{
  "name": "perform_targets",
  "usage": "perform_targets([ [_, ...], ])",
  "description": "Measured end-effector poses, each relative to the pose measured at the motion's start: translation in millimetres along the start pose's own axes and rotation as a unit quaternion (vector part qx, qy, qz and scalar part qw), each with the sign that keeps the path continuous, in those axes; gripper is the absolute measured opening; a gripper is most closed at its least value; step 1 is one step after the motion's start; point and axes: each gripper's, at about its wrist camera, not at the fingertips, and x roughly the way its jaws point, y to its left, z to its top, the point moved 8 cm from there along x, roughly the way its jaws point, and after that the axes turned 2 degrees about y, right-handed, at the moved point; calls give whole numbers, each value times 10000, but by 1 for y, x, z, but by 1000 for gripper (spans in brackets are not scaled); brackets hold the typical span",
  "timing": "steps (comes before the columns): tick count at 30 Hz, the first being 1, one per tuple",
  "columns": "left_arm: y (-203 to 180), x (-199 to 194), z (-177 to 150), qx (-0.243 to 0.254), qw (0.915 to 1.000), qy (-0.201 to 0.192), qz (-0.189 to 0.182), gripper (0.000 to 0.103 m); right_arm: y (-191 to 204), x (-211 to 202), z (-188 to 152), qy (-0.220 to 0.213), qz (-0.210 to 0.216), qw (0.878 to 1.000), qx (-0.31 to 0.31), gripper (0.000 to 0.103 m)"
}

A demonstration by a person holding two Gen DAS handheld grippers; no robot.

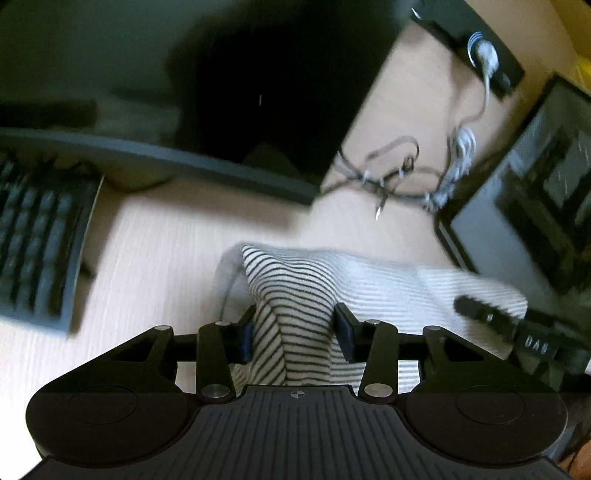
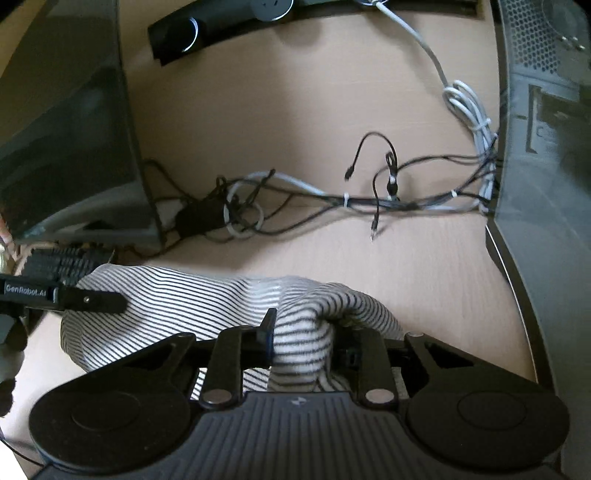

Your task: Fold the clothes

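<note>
- While both claws are busy with the same piece of clothing, the striped garment (image 1: 295, 295) is lying bunched on the light wood counter (image 1: 155, 236), white with thin dark stripes, and it's sitting between the keyboard (image 1: 37, 236) on one side and the computer case (image 1: 535, 206) on the other.
- Left claw (image 1: 293, 332) is pinching a raised fold of the striped garment, with the cloth filling the gap between its 2 fingers and humping up just past the tips.
- Right claw (image 2: 304, 341) is doing the same thing at the other end, squeezing a thick roll of the fabric (image 2: 303, 332) so the stripes are curving over its right finger.
- From the right wrist view, the left claw's finger (image 2: 92, 301) is poking in from the left edge and resting on the flat part of the cloth, and there's printed lettering on its body.
- From the left wrist view, the right claw (image 1: 484, 314) is showing up blurry at the right, touching the far end of the garment.
- Behind the garment a tangle of cables (image 2: 332, 195) is sprawling across the counter, black and grey ones mixed, running toward the computer case (image 2: 546, 184).
- A dark monitor (image 1: 280, 81) is standing at the back left, and a black bar-shaped thing (image 2: 207, 33) is lying further back near the edge.
- The left wrist view is pretty smeary, so finer details are getting lost there.
</note>
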Motion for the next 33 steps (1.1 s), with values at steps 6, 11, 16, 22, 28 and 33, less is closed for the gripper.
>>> perform_targets([
  [6, 2, -23, -44, -156, 9995, 273, -44, 48, 11, -21, -44, 206, 16, 9997, -118, 26],
  [11, -5, -49, -32, 40, 9998, -36, 176, 51, 11, -27, -69, 311, -96, 9995, -47, 27],
  [16, -30, -70, 0, 321, 9965, -727, 251, 61, 13, -33, -75, 259, -230, 9993, -129, 27],
  [22, -45, -34, -25, 783, 9961, -264, 300, 60, 12, -45, -78, 260, -297, 9990, -200, 27],
  [28, -42, -26, -41, 868, 9955, -125, 351, 60, 5, -60, -63, 130, -416, 9988, -223, 37],
  [33, -36, -27, -45, 845, 9958, -104, 342, 62, 7, -82, -24, -530, -488, 9972, -185, 37],
])
